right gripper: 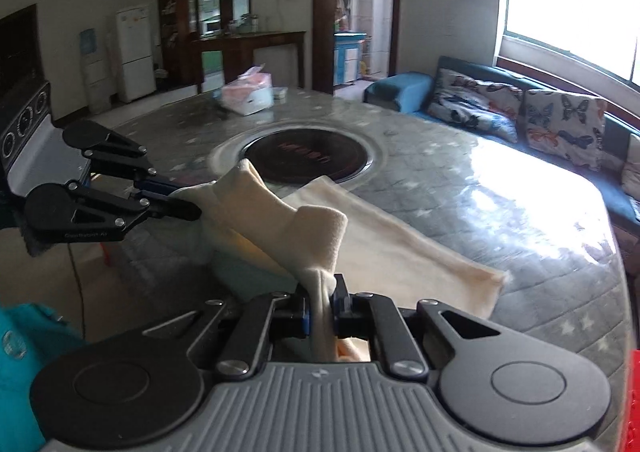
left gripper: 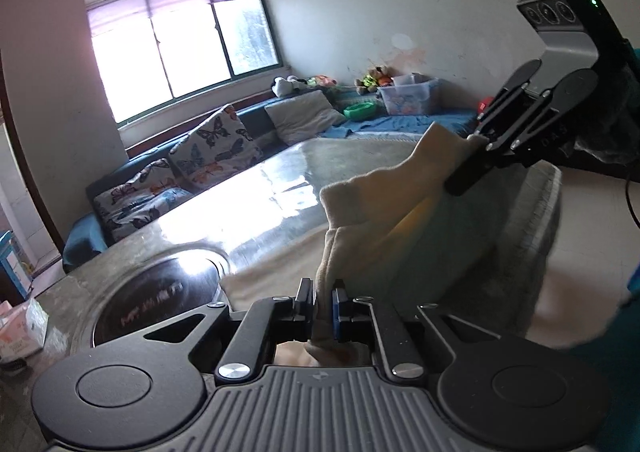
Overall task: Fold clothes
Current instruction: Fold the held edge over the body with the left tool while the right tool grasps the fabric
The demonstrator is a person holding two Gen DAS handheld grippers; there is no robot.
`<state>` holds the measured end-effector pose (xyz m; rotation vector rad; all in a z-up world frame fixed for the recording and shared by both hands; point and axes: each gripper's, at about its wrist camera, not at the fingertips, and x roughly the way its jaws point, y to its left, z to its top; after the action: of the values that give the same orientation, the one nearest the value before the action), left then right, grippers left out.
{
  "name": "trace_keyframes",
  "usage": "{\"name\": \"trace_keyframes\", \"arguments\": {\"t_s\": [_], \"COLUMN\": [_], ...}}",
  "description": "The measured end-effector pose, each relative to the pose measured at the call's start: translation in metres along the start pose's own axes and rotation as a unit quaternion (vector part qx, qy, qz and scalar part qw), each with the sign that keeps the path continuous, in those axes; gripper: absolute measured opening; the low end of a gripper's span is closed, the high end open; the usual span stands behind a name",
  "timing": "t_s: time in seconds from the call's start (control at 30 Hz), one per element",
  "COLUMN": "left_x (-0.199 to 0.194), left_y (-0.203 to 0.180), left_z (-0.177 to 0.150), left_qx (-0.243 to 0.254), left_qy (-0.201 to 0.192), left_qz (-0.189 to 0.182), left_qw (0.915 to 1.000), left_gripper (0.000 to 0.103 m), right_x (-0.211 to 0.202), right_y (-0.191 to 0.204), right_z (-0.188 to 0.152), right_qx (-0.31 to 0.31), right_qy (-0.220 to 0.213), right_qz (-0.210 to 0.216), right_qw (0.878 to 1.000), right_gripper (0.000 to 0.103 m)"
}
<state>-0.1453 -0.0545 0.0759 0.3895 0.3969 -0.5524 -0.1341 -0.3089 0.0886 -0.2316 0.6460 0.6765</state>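
- The left gripper [left gripper: 323, 306] pinches a bunched edge of the cream fleece garment [right gripper: 384, 248], fingers pressed tight on the cloth.
- The right gripper [right gripper: 321, 306] clamps another gathered edge the same way — fabric lifted between the two.
- The rest trails toward two o'clock across the grey quilted table cover [right gripper: 520, 188], near the round black inset hotplate [right gripper: 308, 160].

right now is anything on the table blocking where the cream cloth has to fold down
Nothing visible does. Both tongs, left and right, are shut on the cream fleece cloth, lifting its near edge. Its far half lies flat on the grey quilted table cover, overlapping the round black inset cooktop. The pink tissue pack sits far beyond.
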Motion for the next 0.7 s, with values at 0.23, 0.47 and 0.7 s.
{"name": "trace_keyframes", "arguments": {"t_s": [0.23,0.47,0.7], "left_x": [0.068,0.154,0.181], "left_y": [0.031,0.051,0.059], "left_z": [0.025,0.024,0.011], "left_qx": [-0.009,-0.020,-0.045], "left_qy": [0.009,0.064,0.094], "left_qz": [0.012,0.031,0.059], "left_qw": [0.9998,0.9973,0.9928], "left_gripper": [0.008,0.008,0.032], "right_x": [0.033,0.093,0.137], "right_y": [-0.050,-0.093,-0.120], "right_z": [0.028,0.037,0.016], "right_qx": [0.028,0.064,0.129], "right_qy": [-0.009,0.017,0.045], "right_qz": [-0.037,-0.062,-0.090], "right_qw": [0.999,0.996,0.987], "right_gripper": [0.008,0.008,0.021]}}
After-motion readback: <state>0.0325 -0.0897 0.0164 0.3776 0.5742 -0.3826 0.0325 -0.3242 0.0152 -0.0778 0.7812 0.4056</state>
